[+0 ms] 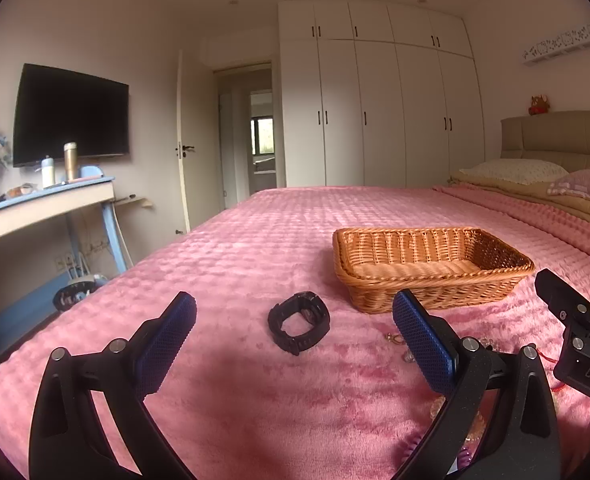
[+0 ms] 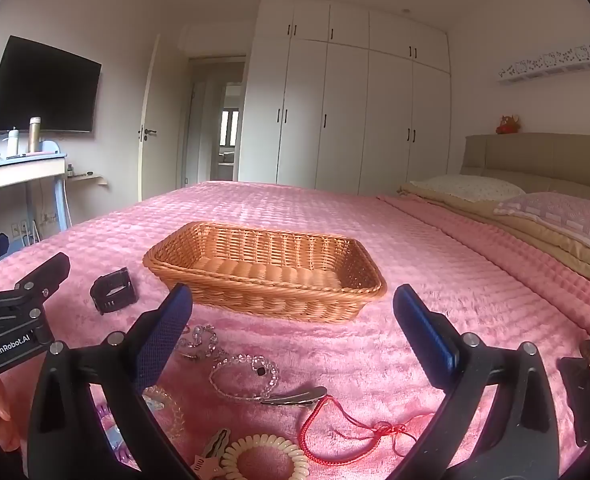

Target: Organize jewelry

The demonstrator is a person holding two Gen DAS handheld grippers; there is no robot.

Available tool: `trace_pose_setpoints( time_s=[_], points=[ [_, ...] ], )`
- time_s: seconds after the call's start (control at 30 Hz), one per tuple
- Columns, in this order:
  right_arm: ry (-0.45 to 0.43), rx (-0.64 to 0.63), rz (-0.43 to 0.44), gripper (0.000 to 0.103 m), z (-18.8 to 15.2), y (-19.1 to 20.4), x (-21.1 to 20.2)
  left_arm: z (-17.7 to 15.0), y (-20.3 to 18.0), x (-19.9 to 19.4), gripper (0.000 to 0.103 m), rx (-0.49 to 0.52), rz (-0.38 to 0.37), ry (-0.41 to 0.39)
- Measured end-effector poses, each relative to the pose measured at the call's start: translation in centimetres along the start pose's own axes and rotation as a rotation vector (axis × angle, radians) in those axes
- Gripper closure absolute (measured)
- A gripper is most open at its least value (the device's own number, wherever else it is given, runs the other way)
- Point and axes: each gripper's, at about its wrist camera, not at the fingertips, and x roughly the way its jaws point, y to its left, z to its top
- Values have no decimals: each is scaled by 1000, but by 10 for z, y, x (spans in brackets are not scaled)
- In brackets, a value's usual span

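An empty wicker basket (image 1: 431,268) (image 2: 267,268) sits on the pink bedspread. A black watch (image 1: 299,322) (image 2: 113,290) lies left of it, just ahead of my open, empty left gripper (image 1: 295,332). My right gripper (image 2: 293,324) is open and empty above a scatter of jewelry: a clear bead bracelet (image 2: 245,374), a silver hair clip (image 2: 295,396), a red cord (image 2: 347,436), a cream coil hair tie (image 2: 263,460) and a crystal piece (image 2: 199,340). The left gripper's body (image 2: 15,320) shows at the left of the right wrist view.
The pink bedspread (image 1: 255,240) covers a wide bed with pillows (image 2: 535,208) at the far right. A desk (image 1: 43,204) with bottles and a wall TV (image 1: 71,116) stand to the left. White wardrobes (image 1: 375,100) and an open door are behind.
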Motion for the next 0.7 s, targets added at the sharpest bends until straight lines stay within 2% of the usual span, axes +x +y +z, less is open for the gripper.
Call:
trace_pose_setpoints(
  time_s=[0.7],
  points=[
    [6, -4, 0, 6, 0, 1, 2, -2, 2, -3, 7, 1, -1, -1]
  ],
)
